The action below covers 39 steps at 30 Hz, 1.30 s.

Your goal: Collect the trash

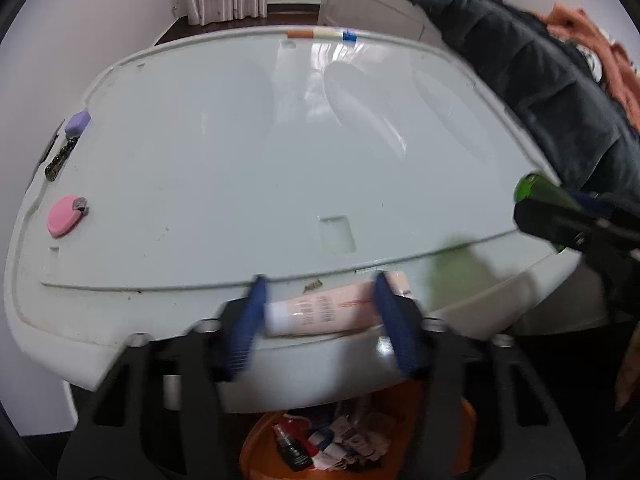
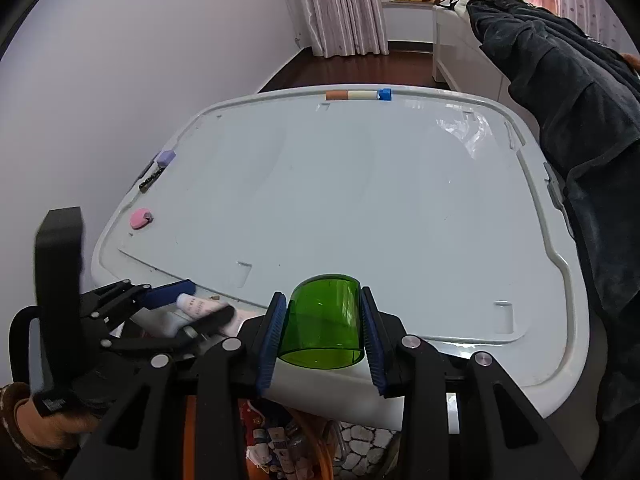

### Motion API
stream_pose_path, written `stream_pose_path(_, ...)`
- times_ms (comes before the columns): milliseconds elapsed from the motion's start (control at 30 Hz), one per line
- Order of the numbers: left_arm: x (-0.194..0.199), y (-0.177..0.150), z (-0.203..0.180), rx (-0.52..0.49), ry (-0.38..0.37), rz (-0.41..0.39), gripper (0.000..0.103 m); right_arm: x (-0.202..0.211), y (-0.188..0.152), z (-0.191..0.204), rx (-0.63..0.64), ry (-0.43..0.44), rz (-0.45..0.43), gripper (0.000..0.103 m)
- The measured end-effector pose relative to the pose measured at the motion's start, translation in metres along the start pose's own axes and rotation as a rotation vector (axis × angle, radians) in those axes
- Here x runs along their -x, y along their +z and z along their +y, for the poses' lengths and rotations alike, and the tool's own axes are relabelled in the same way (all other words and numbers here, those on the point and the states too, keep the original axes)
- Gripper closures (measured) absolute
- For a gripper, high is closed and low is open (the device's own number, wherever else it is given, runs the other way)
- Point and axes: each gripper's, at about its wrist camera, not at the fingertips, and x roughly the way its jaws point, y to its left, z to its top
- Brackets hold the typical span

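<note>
My left gripper is shut on a pale pink tube, held crosswise between its blue pads at the near edge of the white table. The tube also shows in the right wrist view. My right gripper is shut on a clear green cup, held at the table's near edge; the cup shows at the right in the left wrist view. An orange trash bin with several wrappers sits below the table edge, under both grippers.
On the table's left edge lie a pink oval item, a purple eraser-like block and a dark metal clip. Tape pieces sit on the far rim. Dark clothing drapes at the right.
</note>
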Motion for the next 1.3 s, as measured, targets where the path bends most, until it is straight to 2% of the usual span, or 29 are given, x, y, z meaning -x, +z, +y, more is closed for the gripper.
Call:
stream_pose_path(100,0.008,0.004,0.007,0.001,-0.003,-0.006,0.089,0.001,0.002,0.001,0.000,0.004,-0.005,0.066)
stream_pose_path(133,0.007,0.004,0.010,-0.002,-0.015,0.011,0.094,0.001,0.002,0.001,0.000,0.004,-0.006,0.066)
stream_pose_path(233,0.004,0.000,0.007,-0.008,-0.078,0.026,0.093,0.001,0.002,0.002,0.000,0.006,-0.006,0.066)
stream_pose_path(300,0.005,-0.002,0.005,-0.018,-0.095,0.019,0.090,0.001,0.002,0.002,-0.001,0.004,-0.009,0.066)
stream_pose_path(367,0.006,-0.001,0.004,-0.004,-0.140,0.022,0.060,0.002,0.002,0.000,-0.009,0.003,-0.013,0.066)
stream_pose_path(433,0.009,-0.002,0.001,-0.008,-0.163,0.022,0.048,0.003,0.002,0.000,-0.010,0.004,-0.013,0.066)
stream_pose_path(600,0.013,-0.005,-0.015,-0.092,-0.176,0.024,0.045,0.004,0.002,-0.001,-0.014,0.004,-0.018,0.066)
stream_pose_path(767,0.006,0.000,-0.024,-0.214,-0.153,0.056,0.040,0.005,0.003,-0.002,-0.016,0.006,-0.025,0.066)
stream_pose_path(833,0.011,0.007,-0.017,-0.206,-0.162,0.045,0.040,0.008,0.004,-0.003,-0.020,0.006,-0.033,0.066)
stream_pose_path(900,0.023,0.018,-0.001,-0.186,-0.145,0.011,0.040,0.010,0.004,-0.006,-0.029,0.007,-0.039,0.066)
stream_pose_path(1033,0.045,0.041,0.055,-0.168,-0.055,-0.028,0.040,0.012,0.005,-0.011,-0.044,0.019,-0.043,0.066)
stream_pose_path(1067,0.046,0.046,0.074,-0.191,-0.009,-0.011,0.040,0.013,0.005,-0.011,-0.045,0.025,-0.043,0.066)
stream_pose_path(1167,0.041,0.057,0.108,-0.298,0.050,0.061,0.040,0.014,0.006,-0.011,-0.046,0.033,-0.046,0.066)
stream_pose_path(1233,0.038,0.058,0.125,-0.373,0.082,0.068,0.040,0.014,0.008,-0.010,-0.046,0.035,-0.049,0.066)
stream_pose_path(1300,0.030,0.060,0.142,-0.405,0.089,0.080,0.040,0.014,0.008,-0.009,-0.044,0.034,-0.054,0.066)
